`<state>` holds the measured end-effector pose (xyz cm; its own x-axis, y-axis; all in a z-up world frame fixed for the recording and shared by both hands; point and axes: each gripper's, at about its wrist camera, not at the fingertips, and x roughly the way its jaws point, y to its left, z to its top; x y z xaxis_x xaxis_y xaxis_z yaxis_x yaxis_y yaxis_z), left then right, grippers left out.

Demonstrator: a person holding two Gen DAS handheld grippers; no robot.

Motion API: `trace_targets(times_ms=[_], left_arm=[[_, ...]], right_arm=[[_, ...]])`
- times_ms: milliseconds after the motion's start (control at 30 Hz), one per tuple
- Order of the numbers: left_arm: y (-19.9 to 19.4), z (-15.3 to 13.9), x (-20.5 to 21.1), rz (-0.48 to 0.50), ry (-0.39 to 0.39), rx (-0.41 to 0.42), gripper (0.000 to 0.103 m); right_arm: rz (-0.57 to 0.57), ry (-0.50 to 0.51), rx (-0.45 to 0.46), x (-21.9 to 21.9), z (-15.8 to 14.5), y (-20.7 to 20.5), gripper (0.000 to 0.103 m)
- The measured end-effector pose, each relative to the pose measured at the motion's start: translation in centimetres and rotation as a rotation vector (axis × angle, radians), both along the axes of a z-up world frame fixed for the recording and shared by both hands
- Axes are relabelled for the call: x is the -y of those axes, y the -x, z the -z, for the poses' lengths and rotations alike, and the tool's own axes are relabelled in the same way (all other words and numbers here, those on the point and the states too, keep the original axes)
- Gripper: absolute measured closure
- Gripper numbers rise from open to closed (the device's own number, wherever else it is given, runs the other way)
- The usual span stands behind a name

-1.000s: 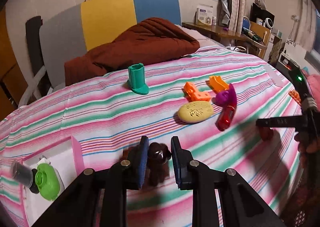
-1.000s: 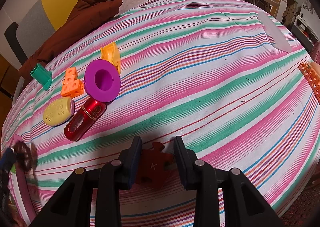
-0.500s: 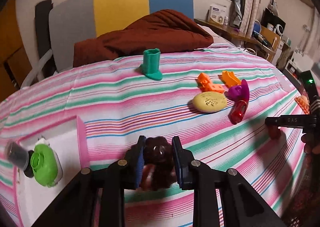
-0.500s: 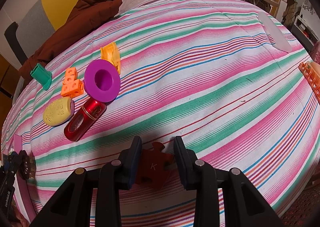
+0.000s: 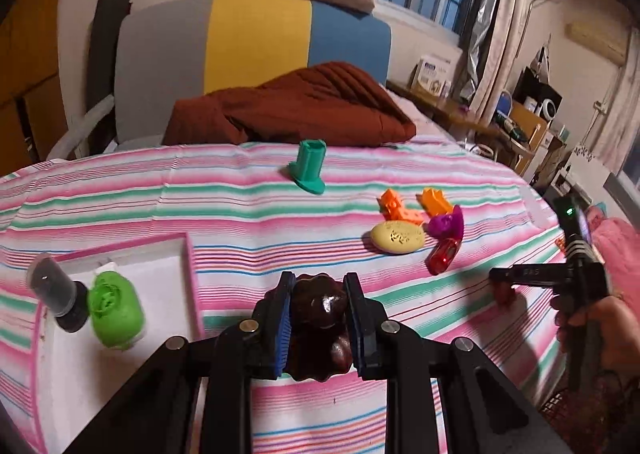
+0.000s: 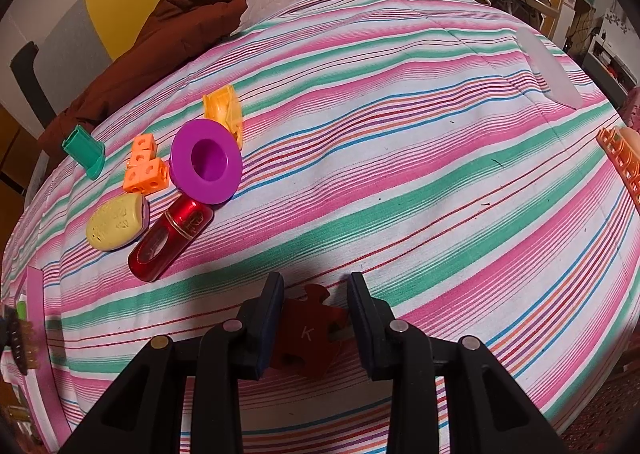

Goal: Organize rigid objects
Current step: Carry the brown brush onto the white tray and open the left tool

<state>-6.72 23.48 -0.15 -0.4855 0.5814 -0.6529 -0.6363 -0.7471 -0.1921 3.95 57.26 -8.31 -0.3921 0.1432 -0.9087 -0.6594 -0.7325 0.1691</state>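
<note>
My left gripper (image 5: 318, 318) is shut on a dark brown glossy toy (image 5: 319, 310) and holds it above the striped bedspread, just right of the pink-rimmed white tray (image 5: 160, 274). The tray holds a green toy (image 5: 114, 308) and a black cylinder (image 5: 56, 294). My right gripper (image 6: 314, 318) straddles a red puzzle piece marked K (image 6: 308, 334) lying on the bedspread; its jaws stand close beside it. The right gripper also shows in the left wrist view (image 5: 504, 286).
A teal stand (image 5: 310, 170), orange blocks (image 6: 144, 170), an orange piece (image 6: 224, 110), a purple funnel (image 6: 206, 166), a yellow oval (image 6: 116, 222) and a red bottle (image 6: 170, 238) lie on the bed. A brown quilt (image 5: 292, 110) lies at the headboard. An orange basket edge (image 6: 624, 162) is at the right.
My left gripper has closed on the brown toy, lifted it and swung toward the tray. The right gripper has stayed still around the puzzle piece.
</note>
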Motion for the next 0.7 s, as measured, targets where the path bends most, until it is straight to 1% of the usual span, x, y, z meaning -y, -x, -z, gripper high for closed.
trace_targets(times_ms=[133, 333, 433, 567, 700], left_arm=[[0.0, -0.9, 2.6, -0.040, -0.026, -0.009, 0.079], [0.5, -1.0, 7.2, -0.132, -0.015, -0.035, 0.079], [1.3, -0.3, 9.4, -0.191, 0.000, -0.025, 0.079], [2.9, 1.6, 11.9, -0.266, 0.037, 0.022, 0.079], [4.4, 3.3, 13.6, -0.317, 0.069, 0.059, 0.079]], right_arm=[[0.004, 0.004, -0.006, 0.1, 0.0, 0.0, 0.071], [-0.004, 0.016, -0.023, 0.3, -0.1, 0.0, 0.071], [-0.008, 0.013, -0.025, 0.4, 0.0, 0.2, 0.071], [-0.014, -0.001, -0.019, 0.6, -0.1, 0.4, 0.071], [-0.010, 0.004, -0.026, 0.4, 0.0, 0.4, 0.071]])
